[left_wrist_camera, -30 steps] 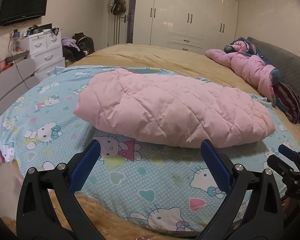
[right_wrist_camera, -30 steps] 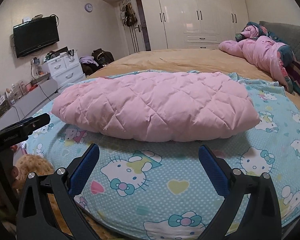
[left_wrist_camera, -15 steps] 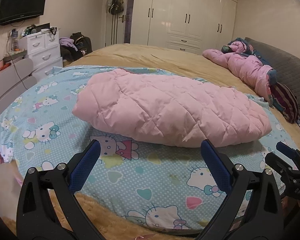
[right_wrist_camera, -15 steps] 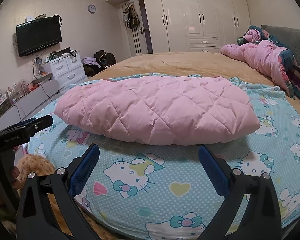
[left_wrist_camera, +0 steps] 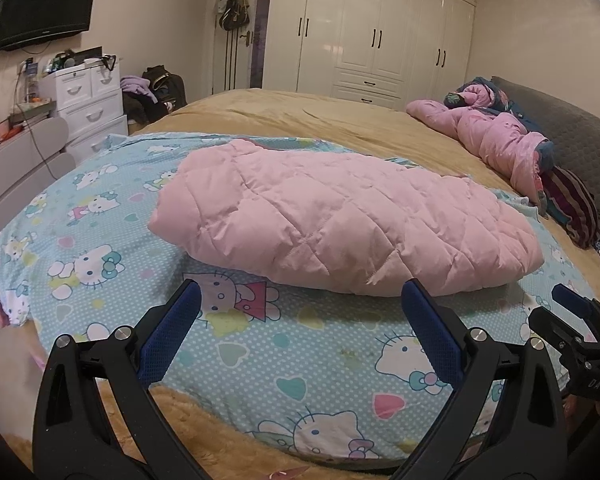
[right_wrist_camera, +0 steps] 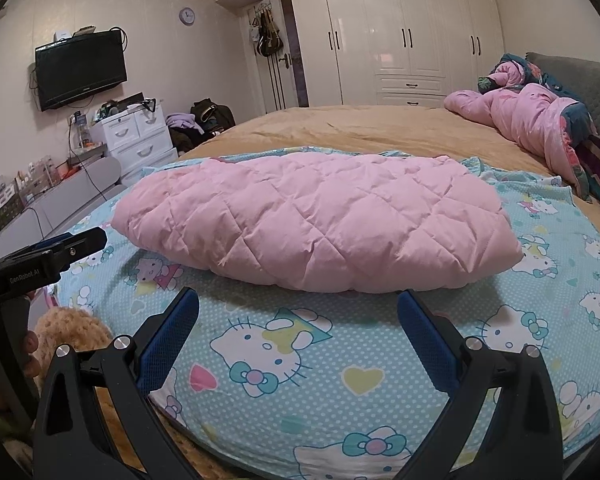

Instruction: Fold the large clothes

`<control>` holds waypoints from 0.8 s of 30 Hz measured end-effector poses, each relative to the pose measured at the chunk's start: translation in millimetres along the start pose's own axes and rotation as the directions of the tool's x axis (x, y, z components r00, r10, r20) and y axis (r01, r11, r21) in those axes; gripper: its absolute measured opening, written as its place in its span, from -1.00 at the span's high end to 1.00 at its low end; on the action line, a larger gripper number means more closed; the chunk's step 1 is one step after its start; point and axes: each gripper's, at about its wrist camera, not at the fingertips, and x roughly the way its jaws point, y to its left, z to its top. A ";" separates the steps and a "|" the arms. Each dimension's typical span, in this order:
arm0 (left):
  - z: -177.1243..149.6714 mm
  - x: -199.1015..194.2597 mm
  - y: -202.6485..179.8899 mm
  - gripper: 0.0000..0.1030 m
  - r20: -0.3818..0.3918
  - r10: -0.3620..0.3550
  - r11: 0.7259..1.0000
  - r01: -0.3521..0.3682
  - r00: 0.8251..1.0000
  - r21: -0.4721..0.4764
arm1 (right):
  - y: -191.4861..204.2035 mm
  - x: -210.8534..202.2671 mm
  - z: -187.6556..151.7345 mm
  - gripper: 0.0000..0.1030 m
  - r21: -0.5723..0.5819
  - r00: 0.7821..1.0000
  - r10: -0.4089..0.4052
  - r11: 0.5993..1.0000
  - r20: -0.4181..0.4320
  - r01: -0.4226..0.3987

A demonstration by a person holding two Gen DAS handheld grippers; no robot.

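A pink quilted puffer garment lies folded into a long bundle on a blue cartoon-cat sheet spread over the bed. My left gripper hangs open, short of the bundle's near edge, with nothing between its blue pads. My right gripper is open too, just in front of the bundle's near edge, holding nothing. The right gripper's tip shows at the right of the left wrist view; the left gripper shows at the left of the right wrist view.
A crumpled pink coat and striped cushion lie by the grey headboard. Tan blanket covers the far bed. White drawers, a wall TV and wardrobes line the room. A plush toy sits low left.
Both grippers stayed open and drew back and up slightly; the view has tilted a little. The pink bundle has not moved.
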 end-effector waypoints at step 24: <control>-0.3 -2.0 1.6 -0.82 -0.002 -0.007 1.000 0.007 1.000 -0.001 | 1.8 3.9 -3.0 -0.92 -0.007 1.000 0.002 1.000 -0.007 -0.002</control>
